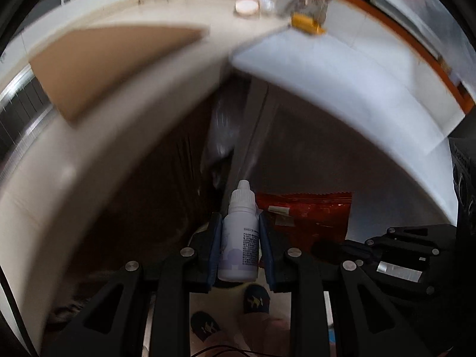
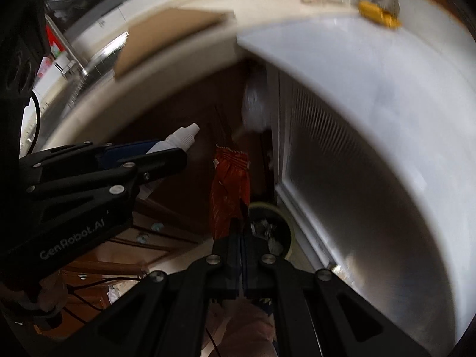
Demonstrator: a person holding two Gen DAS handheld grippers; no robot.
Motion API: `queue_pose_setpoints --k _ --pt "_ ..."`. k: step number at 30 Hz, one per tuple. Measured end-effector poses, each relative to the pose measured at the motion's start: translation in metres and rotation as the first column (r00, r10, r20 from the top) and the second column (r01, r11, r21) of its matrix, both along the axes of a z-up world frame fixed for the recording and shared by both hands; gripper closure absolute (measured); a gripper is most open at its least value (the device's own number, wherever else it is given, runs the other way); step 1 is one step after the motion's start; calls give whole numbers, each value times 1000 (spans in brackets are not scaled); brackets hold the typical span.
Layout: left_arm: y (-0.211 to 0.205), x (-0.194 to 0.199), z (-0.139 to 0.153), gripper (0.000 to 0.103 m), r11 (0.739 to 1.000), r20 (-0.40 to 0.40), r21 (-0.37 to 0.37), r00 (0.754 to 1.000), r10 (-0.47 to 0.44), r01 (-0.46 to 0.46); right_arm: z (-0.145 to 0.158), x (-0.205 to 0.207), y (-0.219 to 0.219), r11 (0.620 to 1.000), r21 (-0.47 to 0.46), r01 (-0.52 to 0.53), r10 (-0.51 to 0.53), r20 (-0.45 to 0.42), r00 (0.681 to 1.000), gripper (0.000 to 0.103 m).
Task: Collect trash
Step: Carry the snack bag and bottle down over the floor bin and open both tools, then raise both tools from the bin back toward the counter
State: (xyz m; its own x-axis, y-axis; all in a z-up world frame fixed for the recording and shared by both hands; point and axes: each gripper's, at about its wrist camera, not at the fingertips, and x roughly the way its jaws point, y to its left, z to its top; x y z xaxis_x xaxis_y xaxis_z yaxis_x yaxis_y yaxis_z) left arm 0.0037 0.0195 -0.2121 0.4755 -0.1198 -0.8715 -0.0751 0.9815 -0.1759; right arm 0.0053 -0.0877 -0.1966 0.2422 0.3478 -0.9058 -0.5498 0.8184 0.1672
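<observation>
My left gripper (image 1: 240, 229) is shut on a small white dropper bottle (image 1: 241, 238), cap pointing away from me. In the right wrist view that gripper (image 2: 178, 151) sits at the left with the dropper bottle (image 2: 181, 136) poking out past its tips. My right gripper (image 2: 241, 208) is shut on the lower edge of a red snack wrapper (image 2: 229, 190), which stands up from the jaws. In the left wrist view the red wrapper (image 1: 309, 217) shows just right of the bottle. Below the right gripper is a round trash bin (image 2: 285, 217) with a yellowish rim and crumpled waste inside.
A pale countertop edge (image 1: 119, 125) curves across both views, with a brown board (image 1: 98, 59) on it. At the far end lie a round lid (image 1: 246, 6) and a yellow packet (image 1: 308, 23). A white appliance (image 2: 372, 119) stands right. Wooden cabinet fronts (image 2: 125, 247) and the person's slippers (image 1: 255, 299) are below.
</observation>
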Motion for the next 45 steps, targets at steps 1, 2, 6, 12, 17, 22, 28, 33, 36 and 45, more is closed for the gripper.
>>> queue_pose_setpoints --k 1,2,6,12,17,22,28,33,36,45 --pt "0 -1 -13 80 1000 -16 -12 1000 -1 0 -8 -2 0 1000 -6 4 -4 -10 1000 102" --pt "1 -2 -25 80 1000 -30 -26 1000 0 -1 -18 -5 0 1000 -13 8 -9 -20 1000 102" --pt "3 -3 -67 80 999 -67 -49 998 -3 0 -62 -10 0 999 -40 37 -39 -47 998 102" --pt "3 7 -134 80 999 -107 -46 994 -25 20 -132 2 2 995 -52 88 -92 -64 994 102" --pt "7 23 -191 80 999 -142 -48 990 -22 15 -196 19 4 990 -65 125 -129 -69 989 102" --pt "11 39 -238 79 999 -161 -41 987 -13 7 -258 33 6 985 -86 149 -157 -102 982 102" --pt "14 41 -277 49 1000 -202 -19 979 -1 -3 -317 38 8 985 -90 147 -162 -182 970 101" --pt "15 36 -284 34 1000 -218 -4 976 15 -16 -331 40 6 981 -116 156 -176 -199 964 87" --pt "13 29 -280 31 1000 -221 11 975 17 -15 -323 41 4 982 -95 162 -178 -195 964 79" --pt "9 18 -247 26 1000 -216 25 976 10 -4 -281 34 -4 979 -88 185 -199 -178 964 78"
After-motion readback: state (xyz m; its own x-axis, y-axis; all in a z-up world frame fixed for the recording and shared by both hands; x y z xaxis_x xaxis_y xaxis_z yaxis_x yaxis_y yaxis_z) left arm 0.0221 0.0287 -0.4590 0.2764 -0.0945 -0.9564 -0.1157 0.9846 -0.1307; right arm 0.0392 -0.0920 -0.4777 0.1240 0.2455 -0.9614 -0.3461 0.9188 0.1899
